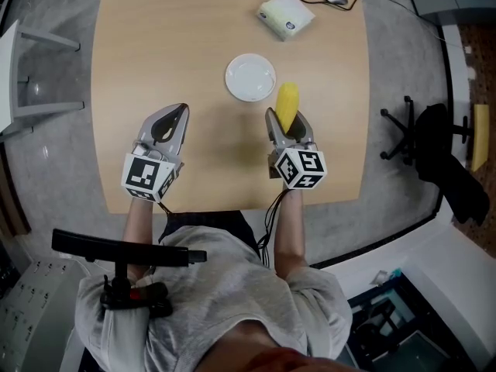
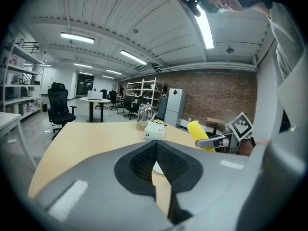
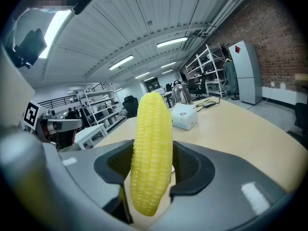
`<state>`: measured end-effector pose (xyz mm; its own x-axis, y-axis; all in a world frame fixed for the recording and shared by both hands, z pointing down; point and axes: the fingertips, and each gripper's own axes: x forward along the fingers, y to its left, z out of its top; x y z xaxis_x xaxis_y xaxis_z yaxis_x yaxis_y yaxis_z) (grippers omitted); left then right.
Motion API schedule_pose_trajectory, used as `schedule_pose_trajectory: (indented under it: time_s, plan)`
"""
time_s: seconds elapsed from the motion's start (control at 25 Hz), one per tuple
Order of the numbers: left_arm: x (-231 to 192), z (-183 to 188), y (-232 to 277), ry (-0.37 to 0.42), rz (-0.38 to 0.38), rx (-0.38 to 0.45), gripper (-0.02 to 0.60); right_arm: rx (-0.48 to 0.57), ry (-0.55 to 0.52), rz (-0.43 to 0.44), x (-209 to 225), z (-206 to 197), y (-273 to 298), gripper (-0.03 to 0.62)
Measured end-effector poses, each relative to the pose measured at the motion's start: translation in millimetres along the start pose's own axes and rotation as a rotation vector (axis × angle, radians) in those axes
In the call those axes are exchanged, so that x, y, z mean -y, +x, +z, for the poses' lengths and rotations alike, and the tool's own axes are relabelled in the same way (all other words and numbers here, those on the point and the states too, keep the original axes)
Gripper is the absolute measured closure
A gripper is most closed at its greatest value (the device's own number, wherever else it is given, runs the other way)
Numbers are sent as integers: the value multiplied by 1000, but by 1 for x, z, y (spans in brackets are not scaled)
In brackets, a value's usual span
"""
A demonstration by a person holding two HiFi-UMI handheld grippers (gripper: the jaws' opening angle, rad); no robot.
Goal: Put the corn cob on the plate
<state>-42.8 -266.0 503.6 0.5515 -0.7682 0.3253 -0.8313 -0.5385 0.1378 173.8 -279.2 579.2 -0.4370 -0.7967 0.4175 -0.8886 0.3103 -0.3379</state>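
Just beside the plate (image 1: 250, 77), at its near right rim, the corn cob (image 1: 287, 103) sits clamped in the right gripper (image 1: 288, 122), long axis pointing ahead past the jaws. Left gripper (image 1: 174, 115) is closed on nothing, farther from the plate. Judgement: the right gripper needs only a short carry forward-left.

Nothing legible: no word, number or brand. The small blue mark on the white soft tissue pack (image 1: 286, 15), lying on the pale wooden table (image 1: 155, 68), is unreadable. The cubes of the left gripper (image 1: 177, 113) and the right gripper (image 1: 285, 122) carry black-and-white square markers only.
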Motion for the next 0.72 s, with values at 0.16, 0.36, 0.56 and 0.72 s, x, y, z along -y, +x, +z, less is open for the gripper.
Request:
schedule_pose_trajectory:
  time_s: [0.16,0.36,0.56,0.72]
  plan:
    - [-2,-4,2,-16,-2,-8,561,-15,-3,1,2,-3,10,359]
    - [-11,-24,20,-45,-16,-27,561,-40,-7,-11,15,-17,40,359]
    - [-17,-31,23,-63,-5,-41,561,-68,-4,-10,19,-24,54,359]
    - [-17,-31,17,-68,9,-44,561,-85,6,4,16,-26,57,359]
